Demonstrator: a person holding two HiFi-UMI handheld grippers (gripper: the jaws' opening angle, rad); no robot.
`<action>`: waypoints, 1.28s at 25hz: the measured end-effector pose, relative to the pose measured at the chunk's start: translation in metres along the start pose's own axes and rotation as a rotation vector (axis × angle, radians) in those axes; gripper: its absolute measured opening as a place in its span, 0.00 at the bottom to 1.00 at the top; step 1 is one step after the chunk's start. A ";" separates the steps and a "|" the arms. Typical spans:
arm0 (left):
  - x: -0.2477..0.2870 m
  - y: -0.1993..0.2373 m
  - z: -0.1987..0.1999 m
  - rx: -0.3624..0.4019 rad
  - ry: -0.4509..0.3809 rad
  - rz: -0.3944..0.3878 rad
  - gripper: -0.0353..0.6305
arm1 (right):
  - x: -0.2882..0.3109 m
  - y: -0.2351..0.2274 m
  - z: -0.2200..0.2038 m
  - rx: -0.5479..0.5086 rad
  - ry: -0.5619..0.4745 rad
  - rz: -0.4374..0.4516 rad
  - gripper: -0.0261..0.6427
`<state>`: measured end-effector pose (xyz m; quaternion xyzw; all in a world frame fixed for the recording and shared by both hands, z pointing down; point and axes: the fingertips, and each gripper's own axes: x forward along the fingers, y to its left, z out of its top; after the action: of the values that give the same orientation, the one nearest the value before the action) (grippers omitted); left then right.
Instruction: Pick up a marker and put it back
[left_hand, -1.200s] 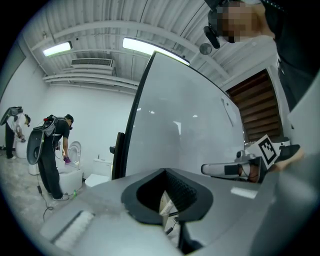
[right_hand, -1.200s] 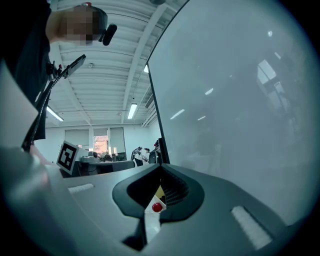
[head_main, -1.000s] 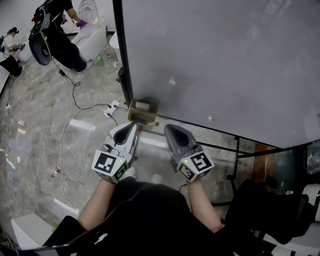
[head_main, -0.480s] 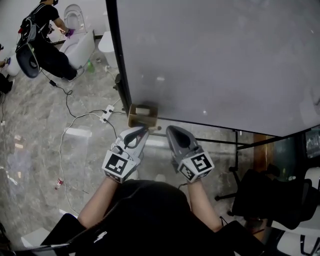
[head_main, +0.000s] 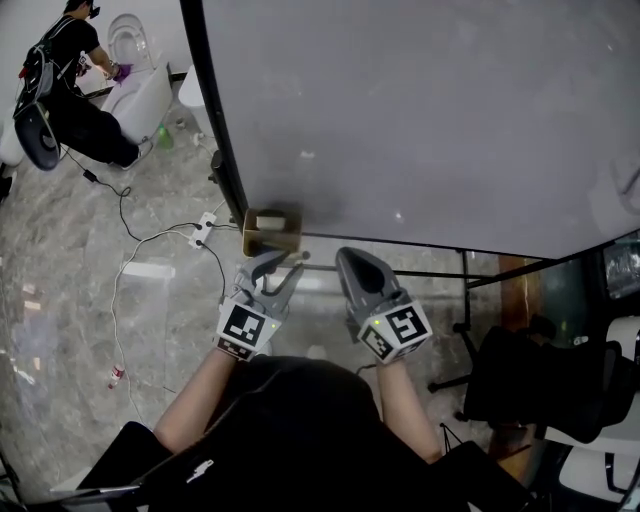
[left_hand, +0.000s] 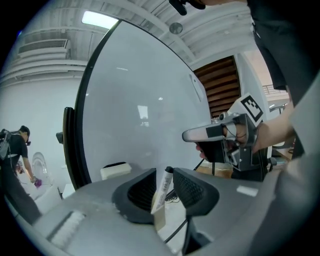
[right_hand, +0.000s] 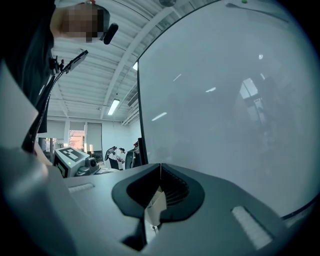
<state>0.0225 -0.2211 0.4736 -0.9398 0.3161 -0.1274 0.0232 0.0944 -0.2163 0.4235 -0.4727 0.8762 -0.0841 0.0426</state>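
At the lower edge of the whiteboard (head_main: 420, 110), which runs off the head view's top and right edges, the marker (left_hand: 162, 189) shows only cap and barrel; the left gripper (left_hand: 165, 174) hides its lower end.

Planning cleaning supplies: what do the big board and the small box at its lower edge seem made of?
Board: smooth, glossy pale sheet, perhaps coated steel or laminate; it mirrors ceiling lights. Box: matte brown, likely wood or cardboard; too small to tell which.
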 end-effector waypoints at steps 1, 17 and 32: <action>0.002 -0.001 -0.001 0.007 0.006 -0.001 0.23 | -0.002 -0.002 0.001 0.000 -0.001 -0.005 0.06; 0.028 0.000 -0.028 0.140 0.088 0.010 0.28 | -0.016 -0.018 0.004 -0.007 -0.003 -0.052 0.06; 0.025 0.009 -0.010 0.108 0.033 0.047 0.16 | -0.016 -0.013 0.005 -0.004 -0.014 -0.039 0.06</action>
<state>0.0335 -0.2433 0.4879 -0.9274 0.3309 -0.1593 0.0717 0.1146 -0.2109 0.4207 -0.4903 0.8666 -0.0799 0.0463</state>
